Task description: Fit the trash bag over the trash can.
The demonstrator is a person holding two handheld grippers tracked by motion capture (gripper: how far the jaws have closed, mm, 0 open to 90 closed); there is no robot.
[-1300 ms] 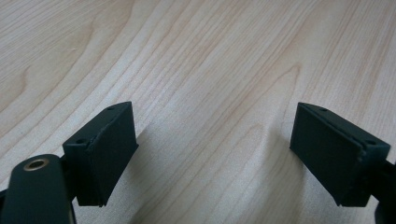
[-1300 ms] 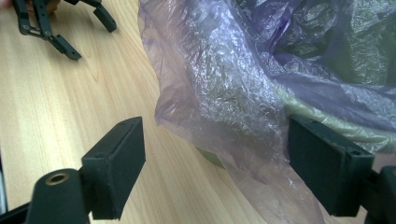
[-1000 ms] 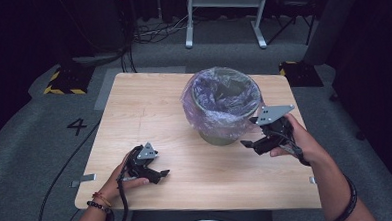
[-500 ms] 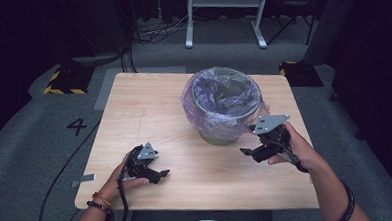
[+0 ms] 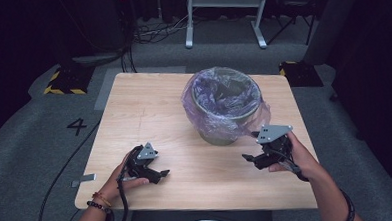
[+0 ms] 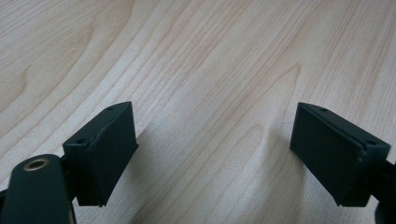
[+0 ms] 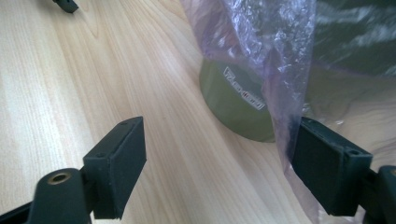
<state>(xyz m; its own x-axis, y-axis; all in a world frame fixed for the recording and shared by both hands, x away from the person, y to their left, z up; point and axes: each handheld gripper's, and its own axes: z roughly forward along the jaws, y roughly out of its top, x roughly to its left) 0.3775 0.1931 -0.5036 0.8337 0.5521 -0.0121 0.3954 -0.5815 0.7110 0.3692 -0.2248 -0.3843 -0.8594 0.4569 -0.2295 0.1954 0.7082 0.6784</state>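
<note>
A light wood table (image 5: 149,112) carries a green bin (image 5: 225,131) lined with a thin purple bag (image 5: 203,97). Beside the bin, the right gripper (image 5: 251,159) gapes wide at the bag's loose overhang; that film looks soft, slippery, best pinched there. Farther from the bin, the left gripper (image 5: 159,174) is wide, empty.

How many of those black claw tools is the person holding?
2. The left gripper is low over the table's near left side, jaws apart; the right gripper is beside the bag-lined bin, jaws apart too.
</note>
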